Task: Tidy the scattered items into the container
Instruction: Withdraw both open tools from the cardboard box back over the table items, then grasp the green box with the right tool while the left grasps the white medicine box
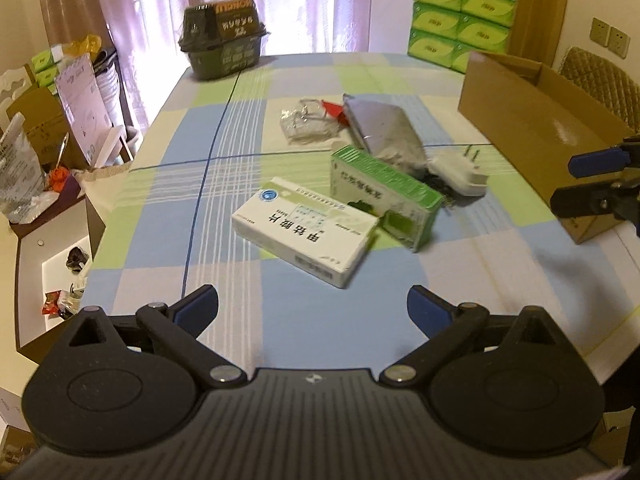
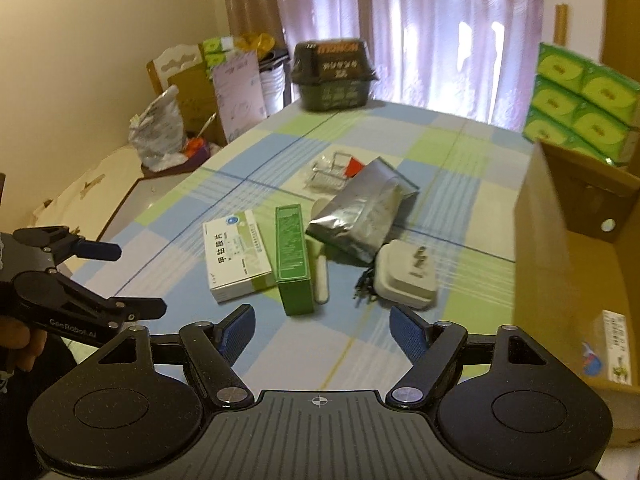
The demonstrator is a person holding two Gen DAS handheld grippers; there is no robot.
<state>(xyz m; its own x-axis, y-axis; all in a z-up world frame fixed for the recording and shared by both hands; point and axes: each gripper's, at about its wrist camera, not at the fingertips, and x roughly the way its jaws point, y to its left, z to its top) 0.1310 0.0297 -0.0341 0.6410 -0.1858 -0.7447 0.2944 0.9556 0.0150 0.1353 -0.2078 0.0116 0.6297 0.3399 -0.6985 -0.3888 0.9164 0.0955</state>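
Both tools hover over the checked bench, jaws apart and empty.

The left tool (image 1: 312, 308) and right tool (image 2: 322, 328) hang near the scattered items: a white medicine box (image 2: 236, 254) touching a green box (image 2: 294, 260), a silver pouch (image 2: 360, 212) behind them, and a white plug adapter (image 2: 408, 276) to the right. The cardboard box (image 2: 560, 248) stands open at the right edge.

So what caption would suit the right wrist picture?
Open right gripper hovers before medicine boxes, foil pouch and charger, beside cardboard box.
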